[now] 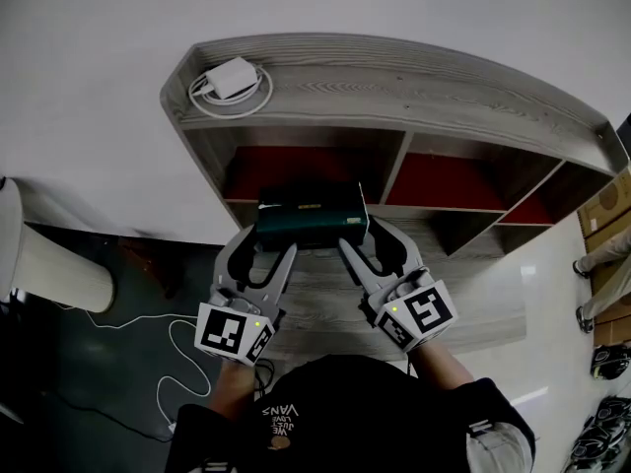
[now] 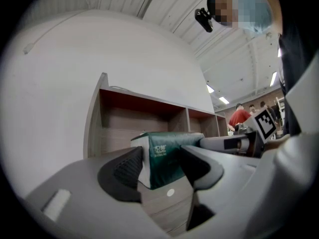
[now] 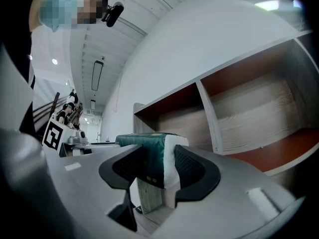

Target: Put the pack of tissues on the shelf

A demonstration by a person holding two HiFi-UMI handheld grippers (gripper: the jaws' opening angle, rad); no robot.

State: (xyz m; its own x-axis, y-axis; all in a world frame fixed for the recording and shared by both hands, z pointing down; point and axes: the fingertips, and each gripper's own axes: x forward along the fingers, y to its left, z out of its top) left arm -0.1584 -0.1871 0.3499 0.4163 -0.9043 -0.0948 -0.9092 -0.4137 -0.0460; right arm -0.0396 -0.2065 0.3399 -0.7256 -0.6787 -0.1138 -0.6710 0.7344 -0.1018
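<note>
Clamped end to end, jaws of left gripper (image 1: 268,246) and right gripper (image 1: 367,239) pressed on it: green pack of tissues (image 1: 312,217), before the shelf (image 1: 394,87)'s left compartment. In head view only: white charger (image 1: 232,75) atop shelf.

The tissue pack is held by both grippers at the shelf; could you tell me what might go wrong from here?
1. The left gripper and right gripper each pinch only one end of the soft pack; uneven hand motion could twist or drop it.
2. Its right end sits near the divider of the shelf, so it may catch going in.
</note>
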